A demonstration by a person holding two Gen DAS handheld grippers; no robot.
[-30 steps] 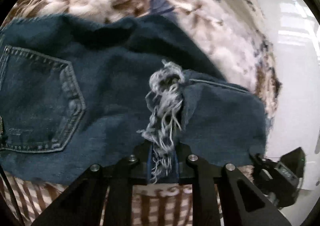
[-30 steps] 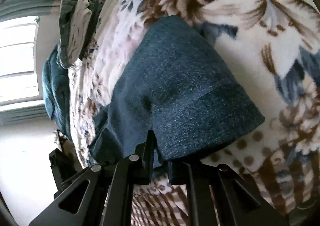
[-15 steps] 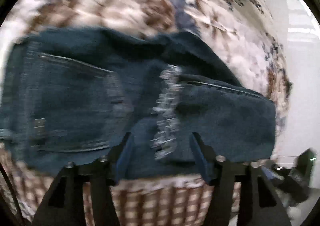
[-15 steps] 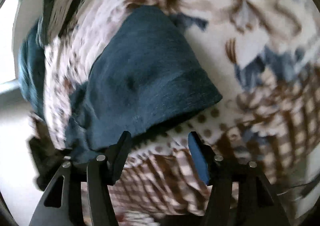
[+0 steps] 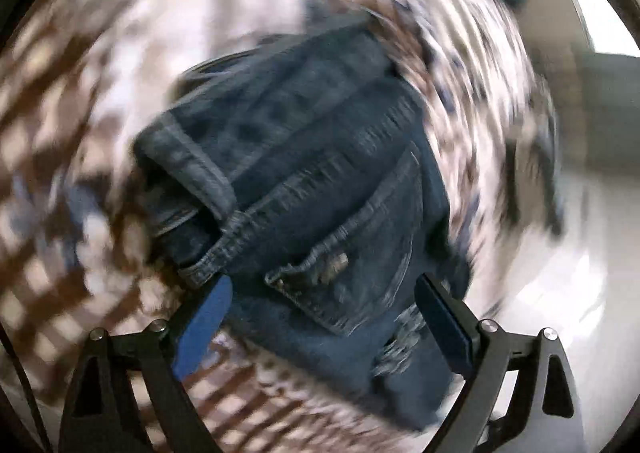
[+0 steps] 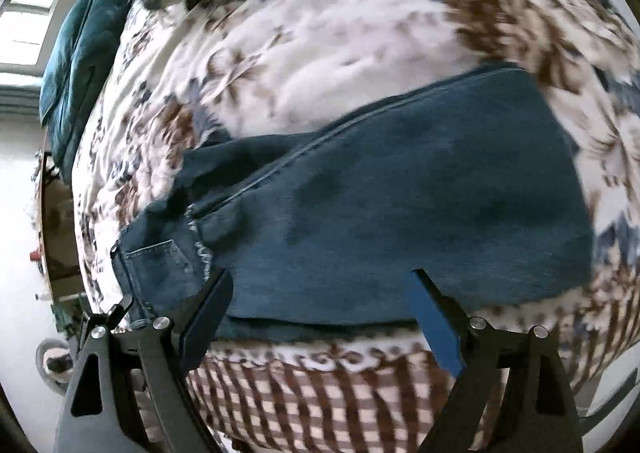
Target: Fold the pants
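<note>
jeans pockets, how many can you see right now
2. One back pocket sits between the left gripper's open fingers. Another pocket shows at the jeans' left end in the right wrist view, possibly the same one. Folds may hide more.

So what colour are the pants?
Dark blue denim jeans, clearest in the right wrist view.

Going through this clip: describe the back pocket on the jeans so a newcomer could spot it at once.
Start from the floral and checked bedspread with the folded dark blue jeans lying on it. In the left wrist view, the back pocket sits between the open left gripper fingers. Its pale stitched outline and small tab set it apart from the plain denim around it.
</note>
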